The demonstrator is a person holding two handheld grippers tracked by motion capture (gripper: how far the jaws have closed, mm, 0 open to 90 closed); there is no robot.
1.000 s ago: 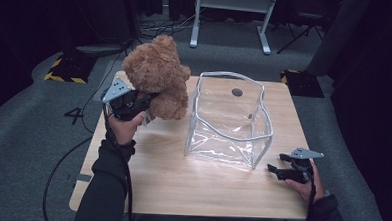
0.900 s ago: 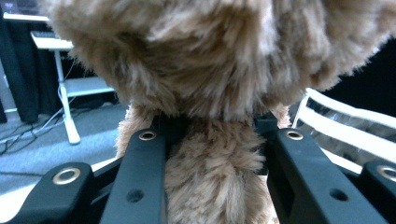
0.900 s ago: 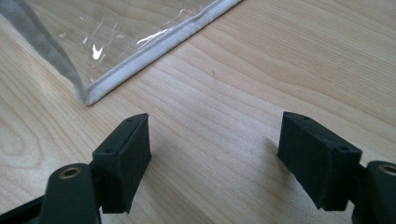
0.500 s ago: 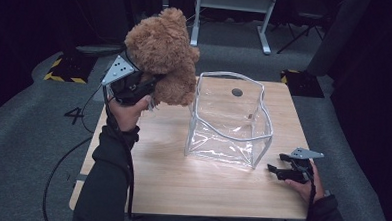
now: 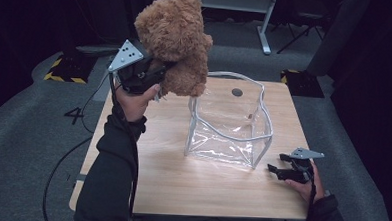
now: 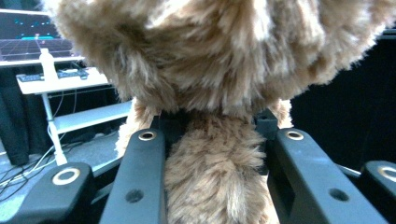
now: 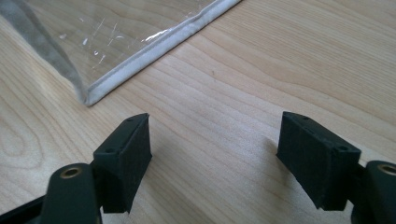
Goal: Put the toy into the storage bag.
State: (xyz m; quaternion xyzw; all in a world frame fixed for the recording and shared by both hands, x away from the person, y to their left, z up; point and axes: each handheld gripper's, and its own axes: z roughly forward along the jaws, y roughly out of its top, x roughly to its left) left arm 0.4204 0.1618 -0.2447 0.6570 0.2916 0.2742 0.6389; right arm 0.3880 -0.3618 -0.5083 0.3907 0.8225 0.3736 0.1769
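Two grippers are being logged at one wooden bench (image 5: 145, 188).

Item 1, bear (image 5: 176, 42): brown plush, being held aloft over the bench's far left corner, clear of the surface. It is being carried roughly upright, long axis near vertical, head uppermost and tipped slightly left.

Item 2, left gripper (image 5: 150, 78): jaws are being kept clenched on the bear; in the left gripper view a furry limb or lower body part (image 6: 212, 172) is being pinched between them, which part cannot be told.

Item 3, bag (image 5: 229, 119): clear plastic, white-trimmed, standing open-mouthed at bench centre. It is lying to the right of and below the bear, whose lower edge is hanging just beside the bag's near-left rim.

Item 4, right gripper (image 5: 281, 170): resting low at the bench's right edge, jaws released and nothing being gripped; a bag corner (image 7: 88, 95) is being seen just ahead of it.

Judgement: a move rightward and down is being called for to seat the bear in the bag. The left hand is doing the carrying; the right is nearer the bag for steadying.
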